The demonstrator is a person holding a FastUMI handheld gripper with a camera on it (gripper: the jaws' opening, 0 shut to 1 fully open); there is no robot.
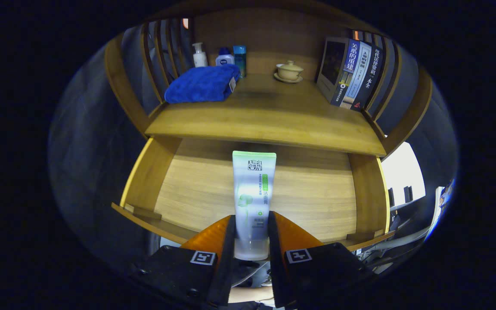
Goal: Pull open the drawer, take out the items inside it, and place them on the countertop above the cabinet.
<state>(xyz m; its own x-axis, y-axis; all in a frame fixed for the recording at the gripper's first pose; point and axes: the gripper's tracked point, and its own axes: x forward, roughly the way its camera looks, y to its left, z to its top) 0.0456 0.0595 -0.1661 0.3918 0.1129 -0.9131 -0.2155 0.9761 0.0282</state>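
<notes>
The wooden cabinet has a smooth tabletop (265, 118) with a broad bare stretch of grained wood across its middle and front edge. Slatted curved rails close in its left and right sides. Below it the drawer (317, 202) stands pulled open, a shallow wooden box with a flat bare floor and low side walls. On the tabletop, a folded blue towel (202, 84) of nubby cloth lies at the left rear, and books (353, 73) lean at the right. Three bottles (224, 57) stand behind the towel; a small lidded cup (289, 71) on a saucer sits mid-rear. The tongs (251, 234) pinch a soft pale tube (253, 193), held upright over the drawer, both fingers against its lower end.
</notes>
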